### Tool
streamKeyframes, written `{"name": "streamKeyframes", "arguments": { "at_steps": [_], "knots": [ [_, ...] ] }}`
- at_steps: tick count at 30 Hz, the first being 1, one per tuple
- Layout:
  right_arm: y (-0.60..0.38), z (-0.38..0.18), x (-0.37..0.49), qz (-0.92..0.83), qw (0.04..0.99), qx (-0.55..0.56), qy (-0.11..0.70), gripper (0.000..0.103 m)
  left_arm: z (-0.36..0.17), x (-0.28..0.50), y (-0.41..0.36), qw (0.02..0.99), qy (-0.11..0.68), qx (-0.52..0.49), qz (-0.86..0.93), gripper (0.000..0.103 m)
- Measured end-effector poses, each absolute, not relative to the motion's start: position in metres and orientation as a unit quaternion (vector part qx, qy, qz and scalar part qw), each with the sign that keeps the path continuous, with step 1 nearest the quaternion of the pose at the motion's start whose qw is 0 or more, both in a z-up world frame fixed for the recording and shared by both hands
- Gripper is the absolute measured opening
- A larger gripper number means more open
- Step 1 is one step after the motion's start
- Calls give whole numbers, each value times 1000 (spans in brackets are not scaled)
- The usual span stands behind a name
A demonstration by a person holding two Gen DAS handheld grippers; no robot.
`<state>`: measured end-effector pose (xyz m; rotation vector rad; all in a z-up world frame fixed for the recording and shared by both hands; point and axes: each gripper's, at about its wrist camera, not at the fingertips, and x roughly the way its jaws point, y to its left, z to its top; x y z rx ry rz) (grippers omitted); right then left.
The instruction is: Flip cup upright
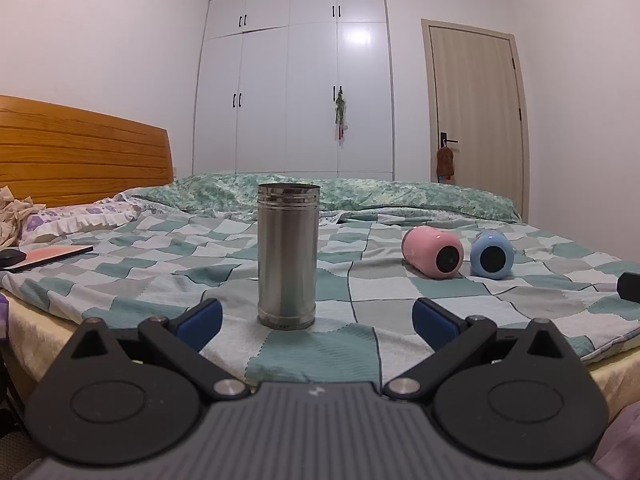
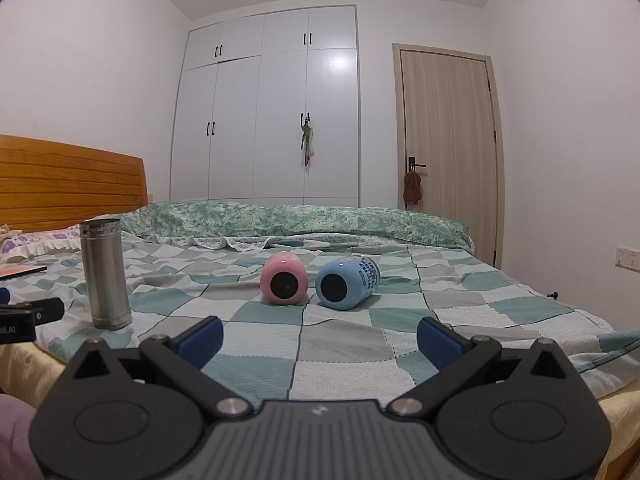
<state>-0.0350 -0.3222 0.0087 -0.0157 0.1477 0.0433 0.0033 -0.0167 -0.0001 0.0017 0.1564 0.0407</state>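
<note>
Both hand-held grippers, left (image 1: 316,316) and right (image 2: 320,336), gape empty; ahead of the right lie the pink cup (image 2: 283,283) and blue cup (image 2: 346,282) on the bed (image 2: 344,364) (light, rigid, probably slick), best pinched across the barrel

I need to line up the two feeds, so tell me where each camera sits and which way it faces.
Left wrist: sits low at the bed's near edge, facing the wardrobe; the upright steel cup stands dead ahead; left gripper shows, jaws apart.
Right wrist: sits further right, same heading, aimed at the lying pink cup and blue cup; right gripper shows, jaws apart.
Shared: all three cups, wardrobe, door, checked bedspread.
</note>
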Motion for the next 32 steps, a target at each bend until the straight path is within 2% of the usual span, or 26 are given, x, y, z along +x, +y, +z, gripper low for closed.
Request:
{"name": "streamKeyframes", "arguments": {
  "at_steps": [32],
  "knots": [
    [-322,8,-35,22,997,-8,74,103,-1,2,-14,997,74,-6,11,103]
  ]
}}
